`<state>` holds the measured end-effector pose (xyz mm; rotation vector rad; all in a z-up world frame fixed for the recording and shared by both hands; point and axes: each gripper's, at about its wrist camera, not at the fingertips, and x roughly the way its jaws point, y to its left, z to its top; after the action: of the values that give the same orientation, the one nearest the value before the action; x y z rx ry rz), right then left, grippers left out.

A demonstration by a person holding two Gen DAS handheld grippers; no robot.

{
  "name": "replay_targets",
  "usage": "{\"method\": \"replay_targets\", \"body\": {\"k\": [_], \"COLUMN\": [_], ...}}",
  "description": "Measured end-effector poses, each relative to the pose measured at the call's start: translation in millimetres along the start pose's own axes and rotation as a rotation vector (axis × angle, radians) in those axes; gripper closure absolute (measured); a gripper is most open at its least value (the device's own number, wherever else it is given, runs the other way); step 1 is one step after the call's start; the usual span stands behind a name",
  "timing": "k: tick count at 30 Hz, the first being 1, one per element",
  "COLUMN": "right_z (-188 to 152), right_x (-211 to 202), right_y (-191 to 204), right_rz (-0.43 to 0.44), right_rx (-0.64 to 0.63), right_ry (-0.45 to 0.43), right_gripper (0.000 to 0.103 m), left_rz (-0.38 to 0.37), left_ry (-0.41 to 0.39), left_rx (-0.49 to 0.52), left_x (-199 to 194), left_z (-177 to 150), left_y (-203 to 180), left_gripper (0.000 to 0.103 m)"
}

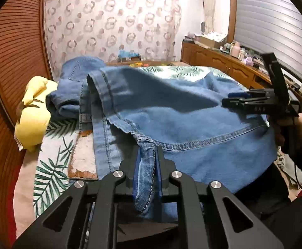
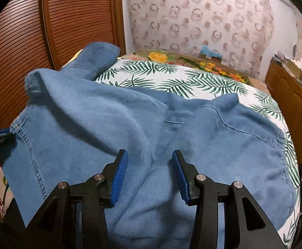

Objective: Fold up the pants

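Note:
Blue denim pants point(image 1: 171, 112) lie rumpled on a bed with a palm-leaf sheet point(image 2: 171, 76). My left gripper point(image 1: 146, 155) is shut on a stitched edge of the pants and holds it lifted near the bed's front. My right gripper point(image 2: 149, 166) is open, its blue pads point(image 2: 119, 176) spread just above the denim point(image 2: 109, 124), holding nothing. It also shows in the left wrist view point(image 1: 225, 101) at the right, over the pants' far side. A pant leg end point(image 2: 92, 56) rests folded at the far left.
A yellow plush toy point(image 1: 32, 114) lies at the bed's left edge by a wooden slatted wardrobe point(image 1: 11, 62). A wooden sideboard point(image 1: 223, 62) with several small items runs along the right. A patterned curtain point(image 2: 202, 16) hangs behind the bed.

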<state>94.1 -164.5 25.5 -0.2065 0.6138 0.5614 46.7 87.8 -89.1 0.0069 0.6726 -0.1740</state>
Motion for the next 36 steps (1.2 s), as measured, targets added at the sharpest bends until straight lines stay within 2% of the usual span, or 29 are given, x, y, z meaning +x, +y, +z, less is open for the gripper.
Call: {"method": "replay_targets", "body": {"k": [4,7,19,24,27,29,32,33,34,35,36], "right_z": [-10,-18,-39,-52,-56,-58,-59,-59,-59,-59,-60], "right_x": [-12,-23,-62,-69,-72,-73,-70,-66,-64,-61,-57], "right_y": [-9,-14,-30,-42,-48,-52,-57,-57,-57,-56,-56], "right_rz": [0.01,-0.003,-0.041,-0.068,-0.077,-0.091,-0.104,-0.114,-0.128,-0.141,-0.141], "right_rx": [0.038,0.051,0.106,0.134,0.155,0.163,0.179,0.179,0.173,0.169,0.172], "right_ry": [0.006,0.005,-0.013,-0.001,0.006,0.009,0.011,0.015,0.017,0.02,0.028], "right_gripper": [0.057,0.057,0.057,0.057,0.057,0.057,0.057,0.057,0.057,0.057,0.057], "left_rz": [-0.029,-0.014,0.015,0.02,0.029,0.029,0.012,0.015,0.015,0.008,-0.007], "left_ry": [-0.067,-0.081,-0.023,-0.017,-0.027,-0.029,-0.03,-0.025,-0.027,-0.034,-0.039], "left_rx": [-0.066,-0.07,-0.08,-0.077,-0.075,-0.074,-0.079,-0.078,-0.078,-0.077,-0.076], "left_x": [-30,-42,-34,-32,-33,-32,-30,-28,-28,-28,-28], "left_z": [1,-1,-12,-12,-13,-12,-11,-11,-10,-10,-9], "left_y": [11,13,17,16,16,15,14,13,12,12,12], "left_gripper": [0.089,0.089,0.089,0.084,0.076,0.058,0.049,0.044,0.032,0.024,0.024]}}
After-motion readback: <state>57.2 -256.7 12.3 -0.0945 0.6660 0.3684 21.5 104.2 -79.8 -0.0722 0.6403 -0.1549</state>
